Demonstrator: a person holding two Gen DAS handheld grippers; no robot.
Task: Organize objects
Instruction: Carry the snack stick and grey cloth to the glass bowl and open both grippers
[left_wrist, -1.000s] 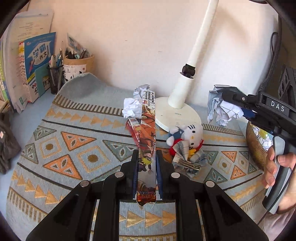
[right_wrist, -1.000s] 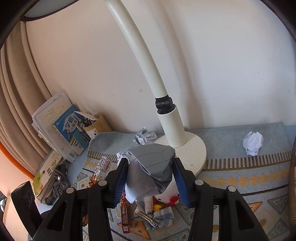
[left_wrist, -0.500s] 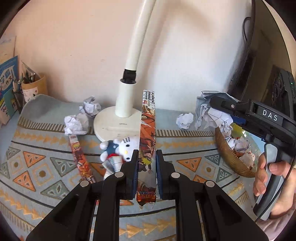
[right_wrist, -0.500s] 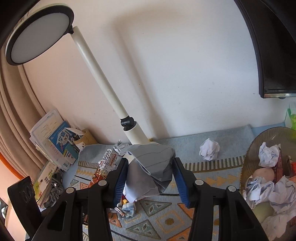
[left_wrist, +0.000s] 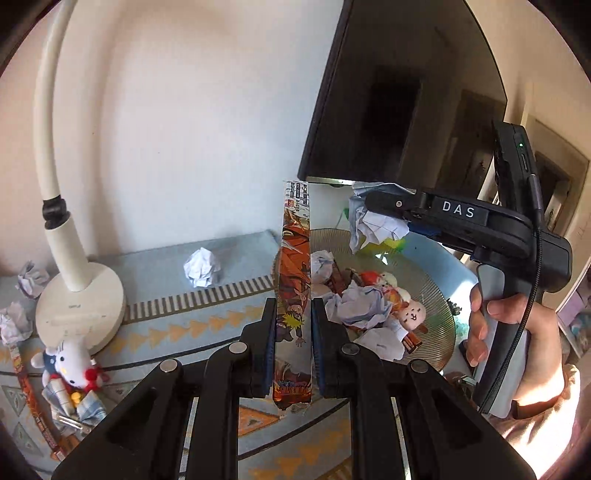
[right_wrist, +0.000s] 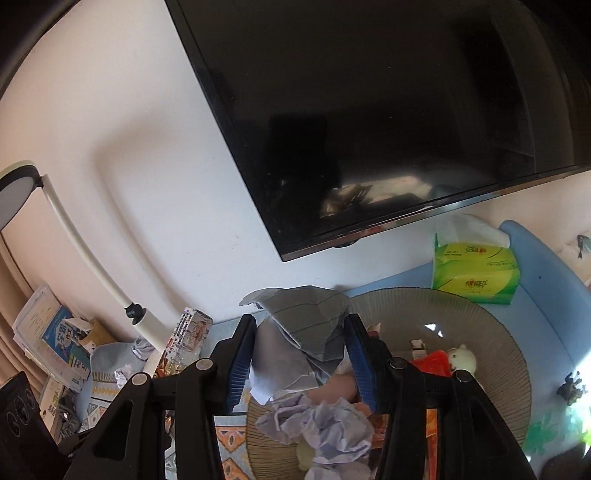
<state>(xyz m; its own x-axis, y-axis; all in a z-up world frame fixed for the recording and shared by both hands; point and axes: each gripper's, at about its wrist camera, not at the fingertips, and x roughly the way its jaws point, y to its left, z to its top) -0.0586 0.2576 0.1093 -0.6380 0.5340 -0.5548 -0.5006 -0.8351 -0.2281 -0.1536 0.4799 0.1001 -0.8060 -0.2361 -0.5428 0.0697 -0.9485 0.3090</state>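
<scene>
My left gripper (left_wrist: 293, 314) is shut on a long orange cartoon-printed wrapper (left_wrist: 294, 280) that stands upright between its fingers, at the left rim of the round woven basket (left_wrist: 439, 295). My right gripper (right_wrist: 300, 328) is shut on a crumpled grey-white paper (right_wrist: 303, 332) above that basket (right_wrist: 498, 354); in the left wrist view it shows as the black DAS tool (left_wrist: 388, 218) held by a hand (left_wrist: 517, 332). The basket holds crumpled papers (right_wrist: 325, 428), small plush toys (left_wrist: 406, 314) and wrappers.
A white desk lamp base (left_wrist: 79, 310), a loose paper ball (left_wrist: 201, 267), a white cat plush (left_wrist: 66, 365) and another wrapper (left_wrist: 33, 410) lie on the patterned mat. A dark monitor (right_wrist: 369, 110) hangs above. A green tissue pack (right_wrist: 474, 273) stands behind the basket; books (right_wrist: 48, 339) far left.
Both grippers have swung right, from over the mat and lamp to the basket, each still holding its item. The basket and monitor now fill both views.
</scene>
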